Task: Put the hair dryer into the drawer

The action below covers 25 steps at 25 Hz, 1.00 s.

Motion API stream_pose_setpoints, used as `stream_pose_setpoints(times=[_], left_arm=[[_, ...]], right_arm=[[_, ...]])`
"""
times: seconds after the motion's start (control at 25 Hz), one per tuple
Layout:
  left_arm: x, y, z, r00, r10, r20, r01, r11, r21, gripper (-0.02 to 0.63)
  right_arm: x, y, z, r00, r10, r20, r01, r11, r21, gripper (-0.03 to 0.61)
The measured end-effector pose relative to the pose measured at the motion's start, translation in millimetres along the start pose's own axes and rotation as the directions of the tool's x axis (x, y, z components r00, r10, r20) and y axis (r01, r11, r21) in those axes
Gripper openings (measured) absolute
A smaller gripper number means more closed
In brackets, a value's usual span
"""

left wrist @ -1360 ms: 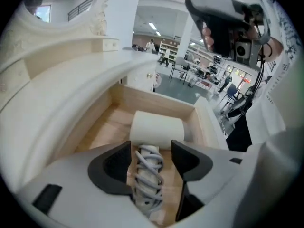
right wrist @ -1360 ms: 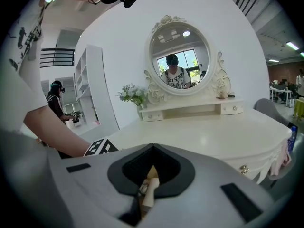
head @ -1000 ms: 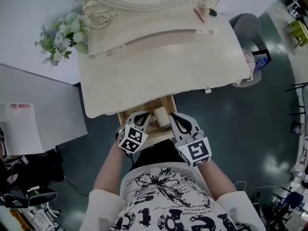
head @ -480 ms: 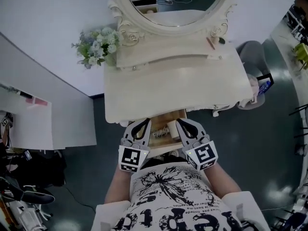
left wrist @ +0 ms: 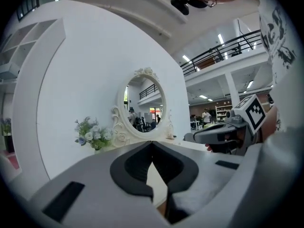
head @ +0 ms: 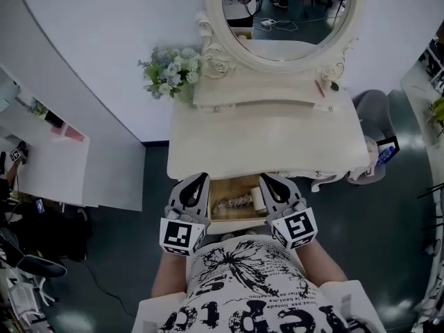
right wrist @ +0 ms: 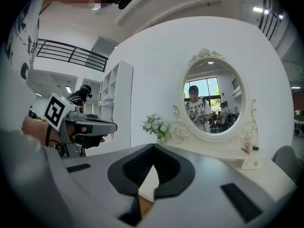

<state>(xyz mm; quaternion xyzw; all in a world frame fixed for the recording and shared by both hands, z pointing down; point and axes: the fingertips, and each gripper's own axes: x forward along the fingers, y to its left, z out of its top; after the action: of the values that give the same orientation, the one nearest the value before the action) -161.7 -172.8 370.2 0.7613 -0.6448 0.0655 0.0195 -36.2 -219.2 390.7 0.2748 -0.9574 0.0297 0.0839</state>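
- Head view: the hair dryer [head: 255, 199] lies in the open drawer [head: 225, 221], toward its right side, with a coiled cord [head: 232, 203] beside it. The drawer juts out under the front edge of the surface [head: 263, 141].
- The left tongs [head: 197, 180] and right tongs [head: 268, 179] hang over the drawer's left and right sides. The right ones are just beside the dryer.
- Flowers [head: 170, 71] fill the back left corner and an oval mirror [head: 286, 16] lines the back edge. The middle and front of the surface are bare.
- A grey chair [head: 371, 109] stands off the right edge and a white desk [head: 48, 165] sits well apart on the left. Dark floor [head: 135, 217] lies open on both sides of the drawer.
- Left gripper view: the tongs are pressed together, holding nothing.
- Right gripper view: these tongs are also closed and empty. A white shelf unit [right wrist: 114, 103] stands against the wall.
- Writing: only square markers on the cubes; the lettering on the shirt [head: 243, 283] is cut off and unreadable.
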Motion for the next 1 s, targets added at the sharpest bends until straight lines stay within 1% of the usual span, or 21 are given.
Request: stream_pose_setpoints(times=[0.24, 0.44, 0.6, 0.8, 1.0], left_arm=[[-4, 4, -2, 0.999, 0.036, -0.007, -0.036, 0.999, 0.022, 0.021], [-4, 4, 2, 0.999, 0.038, 0.005, -0.039, 0.999, 0.020, 0.021], [-3, 1, 6, 0.999, 0.028, 0.020, -0.028, 1.000, 0.002, 0.021], [1, 0, 9, 1.000, 0.018, 0.022, -0.016, 0.999, -0.047, 0.021], [5, 0, 9, 1.000, 0.016, 0.025, -0.015, 0.999, -0.045, 0.021]], right_arm=[[0, 8, 5, 1.000, 0.015, 0.010, -0.015, 1.000, -0.014, 0.009], [-1, 12, 8, 1.000, 0.023, 0.019, -0.022, 1.000, -0.017, 0.009], [-2, 12, 10, 1.000, 0.021, 0.023, -0.021, 1.000, -0.022, 0.009], [-3, 9, 7, 1.000, 0.014, 0.014, -0.014, 1.000, -0.008, 0.009], [-2, 6, 5, 1.000, 0.007, 0.011, -0.007, 1.000, -0.003, 0.009]])
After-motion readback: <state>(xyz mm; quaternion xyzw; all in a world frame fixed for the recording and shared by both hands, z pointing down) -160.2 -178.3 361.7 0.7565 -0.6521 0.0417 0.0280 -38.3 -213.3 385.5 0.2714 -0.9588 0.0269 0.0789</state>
